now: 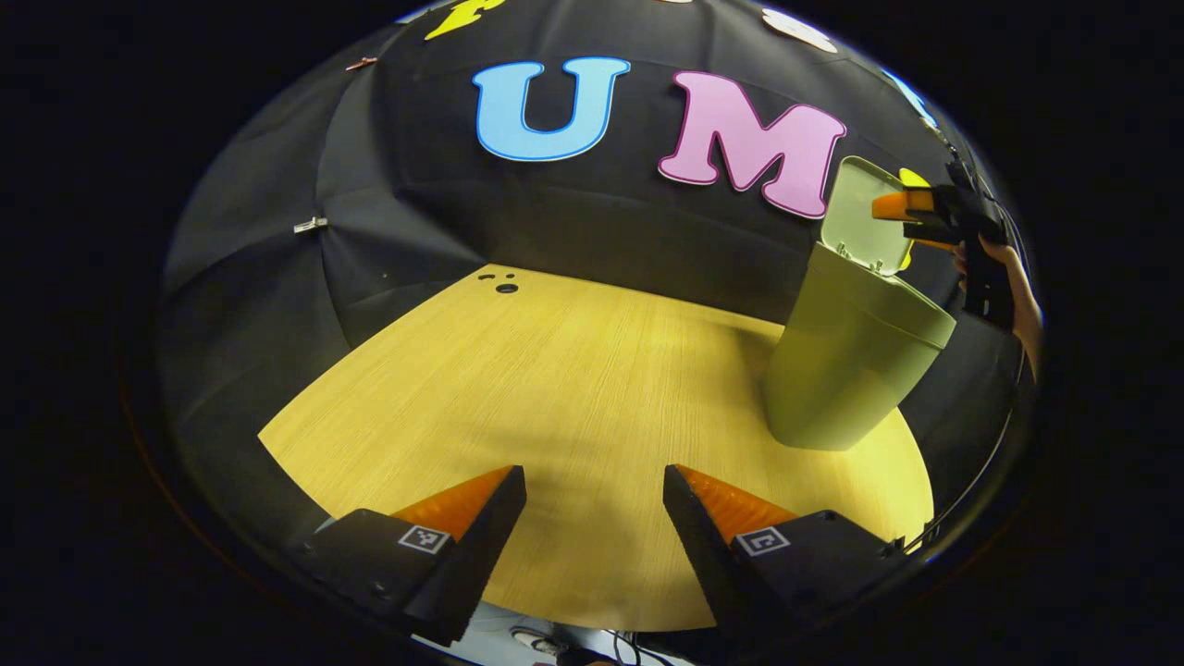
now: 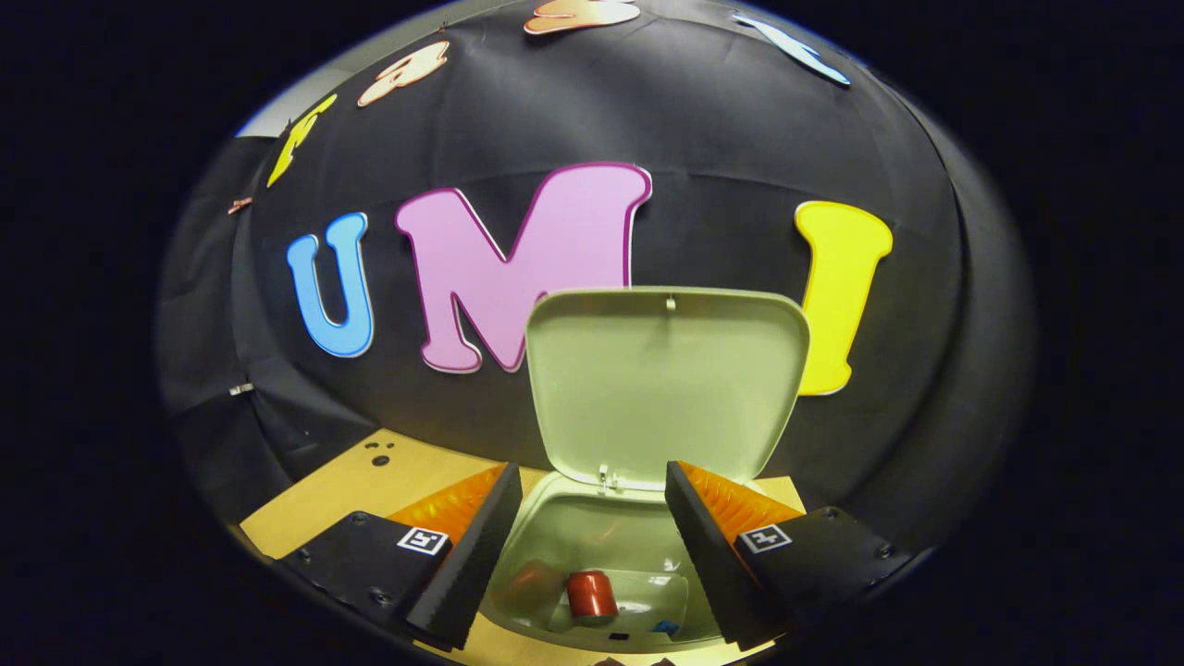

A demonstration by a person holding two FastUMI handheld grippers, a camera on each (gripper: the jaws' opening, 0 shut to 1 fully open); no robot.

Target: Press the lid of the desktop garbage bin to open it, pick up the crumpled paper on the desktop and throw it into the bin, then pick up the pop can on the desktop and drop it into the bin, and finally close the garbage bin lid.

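The pale green bin (image 1: 851, 361) stands on the wooden table (image 1: 573, 370) at the right, its lid (image 1: 865, 222) raised upright. In the right gripper view I look down into the bin (image 2: 592, 527) past the open lid (image 2: 666, 379). A red pop can (image 2: 592, 595) lies at the bottom, beside a pale shape I cannot make out. My right gripper (image 2: 594, 476) hovers open above the bin's mouth with nothing between its fingers. From the left gripper view, the right gripper (image 1: 911, 225) is level with the lid. My left gripper (image 1: 594, 481) is open and empty, low over the table's front.
A hand (image 1: 1022, 305) holds the right gripper at the far right edge. A small dark hole (image 1: 506, 288) marks the table's far corner. Black cloth walls close in the table at the back and the left.
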